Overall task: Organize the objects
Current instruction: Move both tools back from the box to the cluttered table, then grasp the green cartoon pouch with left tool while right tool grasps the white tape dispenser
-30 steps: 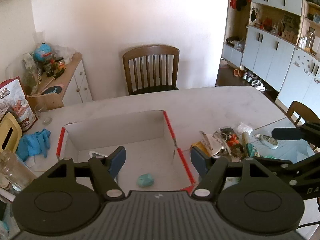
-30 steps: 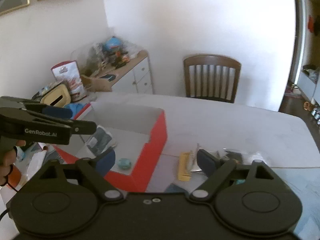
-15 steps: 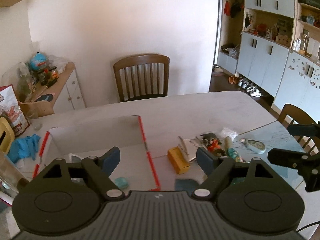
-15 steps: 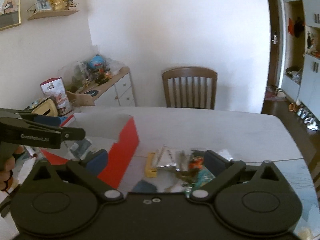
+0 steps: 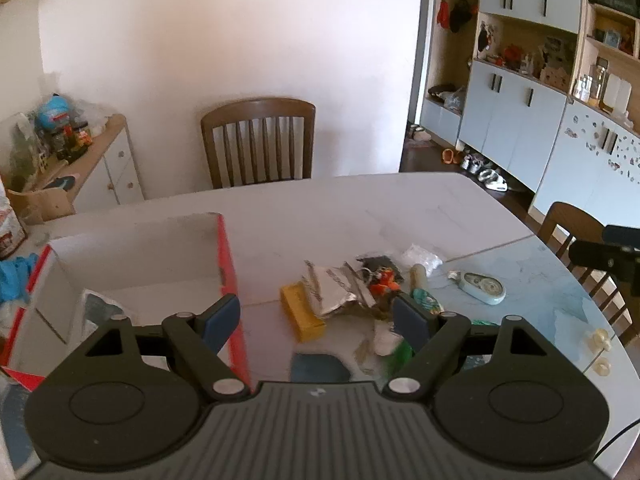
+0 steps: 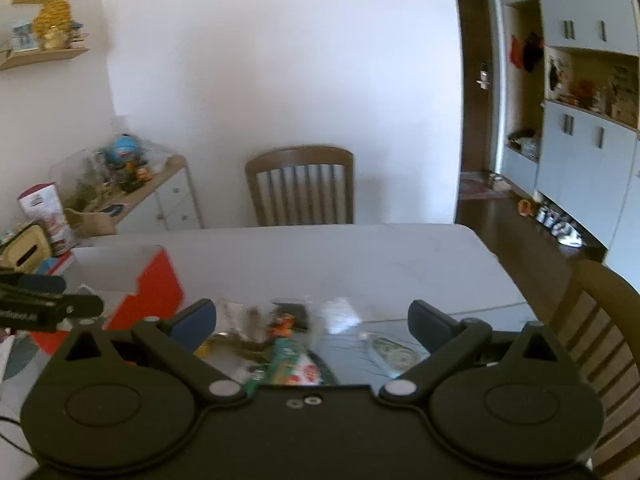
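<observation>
A red-edged white cardboard box (image 5: 226,256) stands open on the left of the table; it also shows in the right wrist view (image 6: 154,292). A pile of small objects lies to its right: a yellow box (image 5: 301,312), a foil packet (image 5: 332,288), an orange keychain (image 5: 382,284), a green packet (image 6: 294,364) and a pale blue tape dispenser (image 5: 480,287). My left gripper (image 5: 318,314) is open and empty above the yellow box. My right gripper (image 6: 314,322) is open and empty above the pile.
A wooden chair (image 5: 258,144) stands at the table's far side and another (image 5: 580,240) at its right. A sideboard (image 5: 92,160) with jars is at the left. Blue gloves (image 5: 14,276) lie left of the box. Cabinets (image 5: 520,120) line the right wall.
Both grippers have swung right, from over the box to over the pile of objects. Both stay open and empty.
</observation>
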The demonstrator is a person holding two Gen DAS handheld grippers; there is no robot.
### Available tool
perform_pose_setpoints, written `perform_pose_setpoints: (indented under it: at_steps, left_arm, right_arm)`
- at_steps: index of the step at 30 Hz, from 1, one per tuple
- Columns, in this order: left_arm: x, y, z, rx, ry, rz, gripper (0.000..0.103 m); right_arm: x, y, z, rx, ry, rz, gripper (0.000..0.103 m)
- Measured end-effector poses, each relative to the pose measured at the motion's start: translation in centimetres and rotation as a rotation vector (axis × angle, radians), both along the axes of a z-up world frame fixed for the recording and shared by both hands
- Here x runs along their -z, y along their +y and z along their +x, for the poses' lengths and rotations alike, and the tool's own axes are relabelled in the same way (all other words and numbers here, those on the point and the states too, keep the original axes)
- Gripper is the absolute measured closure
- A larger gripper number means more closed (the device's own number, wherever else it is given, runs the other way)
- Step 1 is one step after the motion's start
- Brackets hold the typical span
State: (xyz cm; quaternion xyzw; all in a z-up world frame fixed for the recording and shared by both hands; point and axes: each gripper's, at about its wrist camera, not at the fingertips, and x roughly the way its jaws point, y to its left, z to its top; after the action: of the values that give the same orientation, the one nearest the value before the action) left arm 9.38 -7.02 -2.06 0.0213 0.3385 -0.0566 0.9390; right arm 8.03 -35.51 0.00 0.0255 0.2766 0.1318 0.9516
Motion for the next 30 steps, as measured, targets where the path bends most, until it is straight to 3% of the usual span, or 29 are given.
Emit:
perform_pose_setpoints:
  at_steps: [19,30]
  left_arm:
    - [7.1,-11.4,4.3,0.116,0.033,0.069,0.019]
    - [12.1,-14.3,7.7,0.138,0.077,0.134,0.019]
  right_arm:
    - [8.3,-5.6,6.7,0.024,0.136,-0.077,0.001]
    - [12.5,-6.1,10.8,-0.014,0.209,-0.102,0.002]
